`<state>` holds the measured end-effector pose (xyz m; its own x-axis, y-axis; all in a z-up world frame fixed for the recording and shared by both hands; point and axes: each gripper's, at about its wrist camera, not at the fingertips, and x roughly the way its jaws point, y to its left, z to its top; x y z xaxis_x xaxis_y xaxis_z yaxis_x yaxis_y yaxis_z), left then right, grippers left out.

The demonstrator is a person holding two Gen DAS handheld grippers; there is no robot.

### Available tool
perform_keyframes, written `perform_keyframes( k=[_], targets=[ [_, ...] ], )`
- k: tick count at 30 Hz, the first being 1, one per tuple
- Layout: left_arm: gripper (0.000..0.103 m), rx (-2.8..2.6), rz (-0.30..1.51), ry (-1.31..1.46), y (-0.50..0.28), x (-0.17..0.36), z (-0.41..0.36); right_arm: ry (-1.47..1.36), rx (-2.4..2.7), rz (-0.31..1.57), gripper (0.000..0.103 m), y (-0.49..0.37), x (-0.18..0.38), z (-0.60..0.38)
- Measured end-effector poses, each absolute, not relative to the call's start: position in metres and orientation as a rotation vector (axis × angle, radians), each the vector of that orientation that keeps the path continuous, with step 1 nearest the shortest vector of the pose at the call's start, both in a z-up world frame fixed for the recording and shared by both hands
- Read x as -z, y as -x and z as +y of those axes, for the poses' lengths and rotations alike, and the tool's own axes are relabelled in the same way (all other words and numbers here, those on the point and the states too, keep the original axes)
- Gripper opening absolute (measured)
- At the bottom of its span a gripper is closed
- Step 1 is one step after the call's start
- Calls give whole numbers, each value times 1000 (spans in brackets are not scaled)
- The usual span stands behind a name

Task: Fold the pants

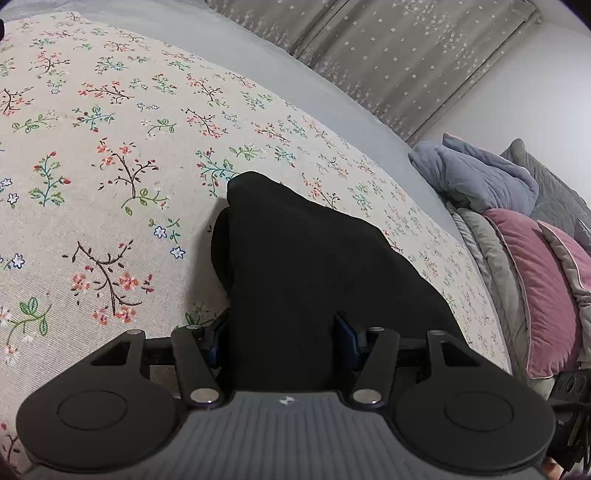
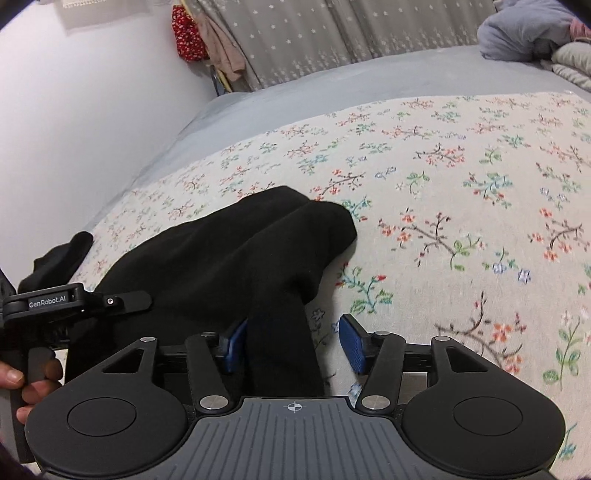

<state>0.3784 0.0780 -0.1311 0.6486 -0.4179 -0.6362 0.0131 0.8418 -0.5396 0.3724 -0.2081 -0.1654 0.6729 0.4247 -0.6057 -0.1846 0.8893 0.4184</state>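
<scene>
Black pants lie folded on a floral bedspread that covers the near part of a bed with a grey sheet.

Left wrist view: the left tongs stand apart, the dark cloth filling the whole gap between the blue pads. Whether the pads press on it cannot be told; the left pad is largely hidden by the cloth. From the tongs the pants run away to a rounded far end left of centre.

Right wrist view: the right tongs stand apart. A narrow strip of the pants passes between the pads, touching or just beside the left pad, while the right pad is clear of it with bedspread showing in the gap. The bulk of the cloth spreads to the far left.

At the left edge of that view a hand grips the handle of the other tool. Pillows and bedding are heaped at the right end of the bed; a curtain hangs beyond.
</scene>
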Motion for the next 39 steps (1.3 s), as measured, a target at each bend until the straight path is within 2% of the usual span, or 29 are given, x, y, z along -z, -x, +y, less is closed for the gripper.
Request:
perform_keyframes(
  k=[3,6,8,9,10,14,19,23,25,28,30,32,36,39],
  targets=[
    [43,271,843,550,-378,131,79,-400,-354,795,53,-370,168,-208],
    [31,271,850,551,-377,133,79,-485,-385,844,53,-364,172,-211],
    [18,273,849,541,-376,130,75,-468,-381,851,27,-359,171,-207],
    [16,270,848,532,-375,126,73,-434,-388,840,18,-357,167,-202],
    [12,264,853,526,-376,122,71,-413,-395,824,15,-355,161,-199],
    [6,276,828,650,-375,101,85,-371,-435,701,13,-348,120,-193],
    [6,378,619,758,-342,29,102,-345,-529,423,13,-316,46,-193],
    [7,408,550,740,-331,8,102,-353,-565,329,13,-297,28,-208],
    [8,373,629,677,-338,29,90,-392,-540,425,13,-305,47,-213],
    [9,302,864,597,-368,99,68,-458,-397,723,13,-337,109,-214],
    [19,237,888,522,-378,130,61,-512,-293,873,16,-357,155,-218],
    [20,243,846,527,-378,129,61,-563,-284,865,18,-363,171,-223],
    [22,241,805,419,-376,114,56,-501,-297,830,21,-367,165,-220],
    [24,230,829,505,-382,121,70,-517,-301,848,25,-374,165,-225]
  ],
)
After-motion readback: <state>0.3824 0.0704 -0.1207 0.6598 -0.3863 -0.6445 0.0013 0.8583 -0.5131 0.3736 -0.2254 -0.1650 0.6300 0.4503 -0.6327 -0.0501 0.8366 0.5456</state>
